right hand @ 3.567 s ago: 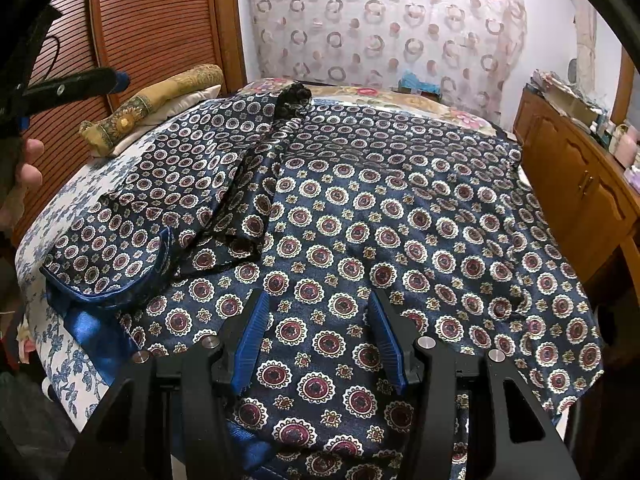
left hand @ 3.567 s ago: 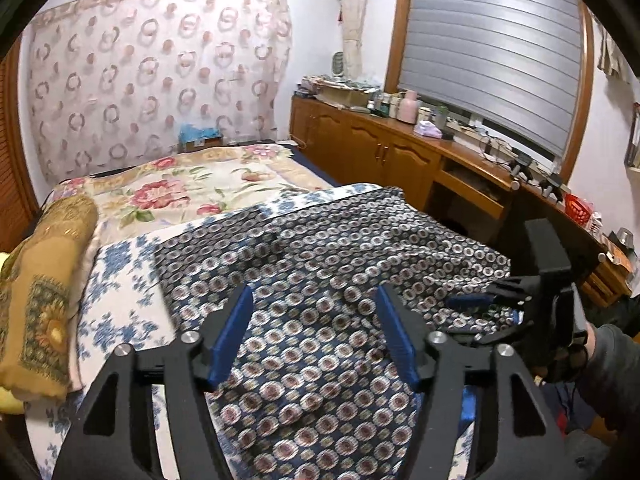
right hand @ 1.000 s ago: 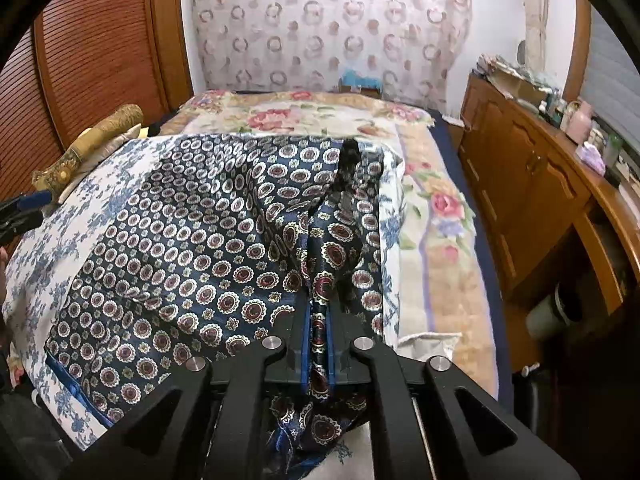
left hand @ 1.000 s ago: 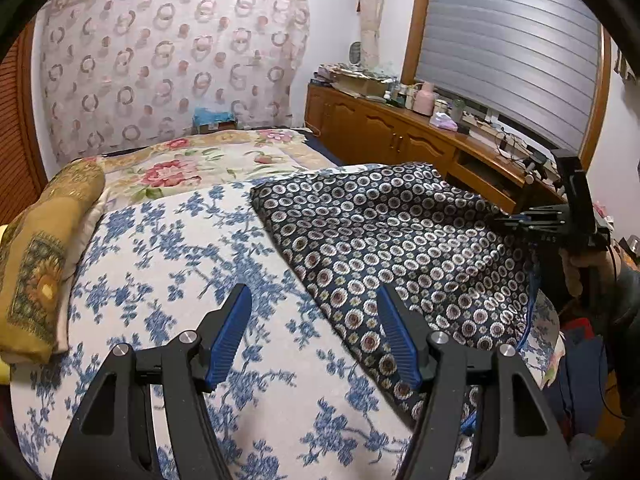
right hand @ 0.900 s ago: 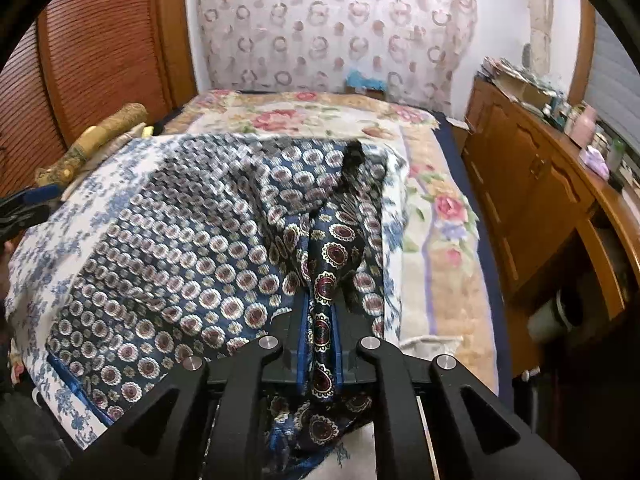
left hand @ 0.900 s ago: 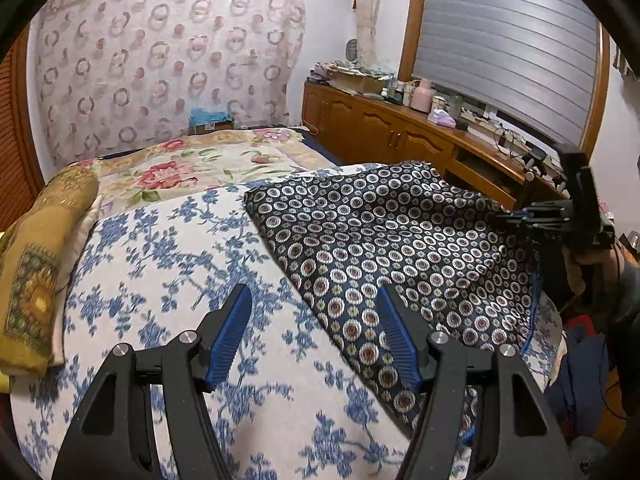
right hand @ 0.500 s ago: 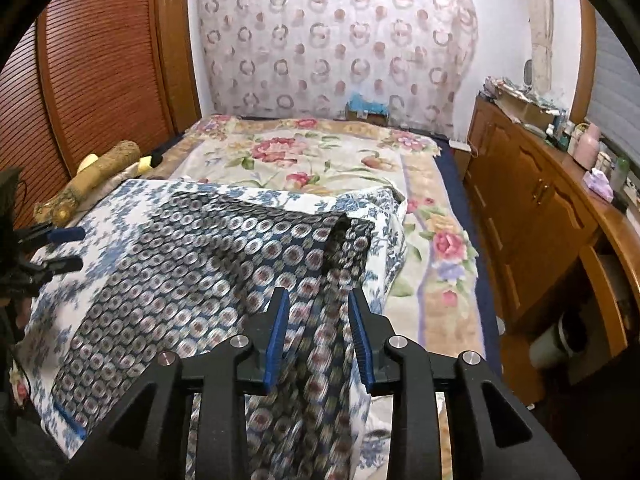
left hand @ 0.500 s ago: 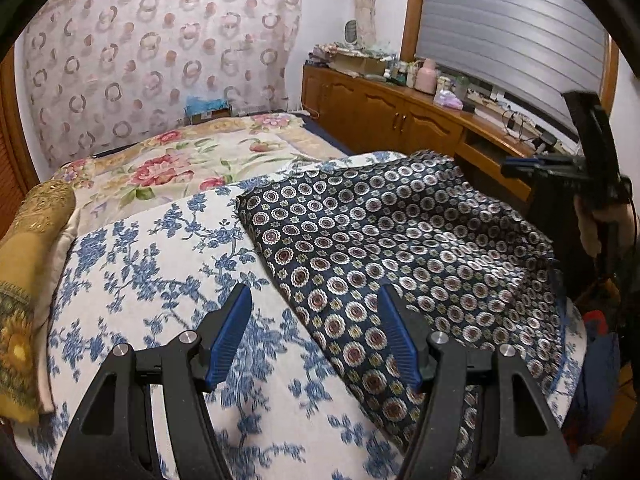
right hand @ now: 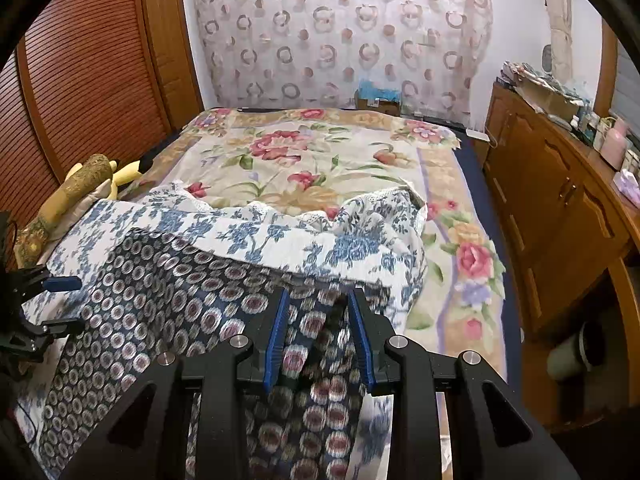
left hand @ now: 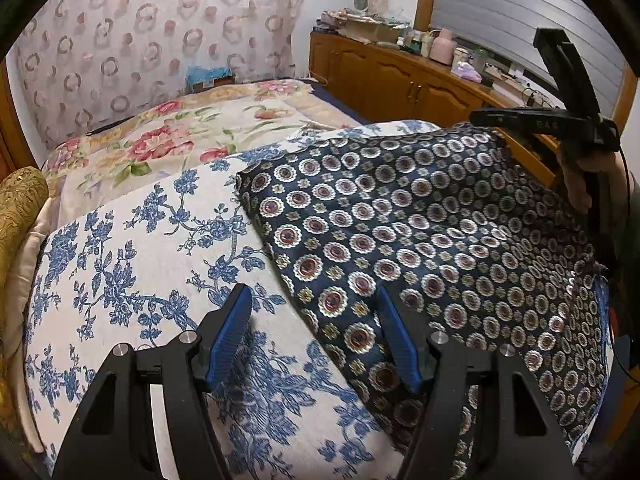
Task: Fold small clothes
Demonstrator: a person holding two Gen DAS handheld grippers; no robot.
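Folding looks under way: patterned garment lies doubled along the bed's right edge. Left gripper hovers wide and empty; right gripper gapes partly, cloth slack between. Next likely needs a fresh edge grasp.

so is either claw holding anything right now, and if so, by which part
Nothing is held. The left claw is open above the blue floral cover, and the right claw is open over the navy patterned garment.
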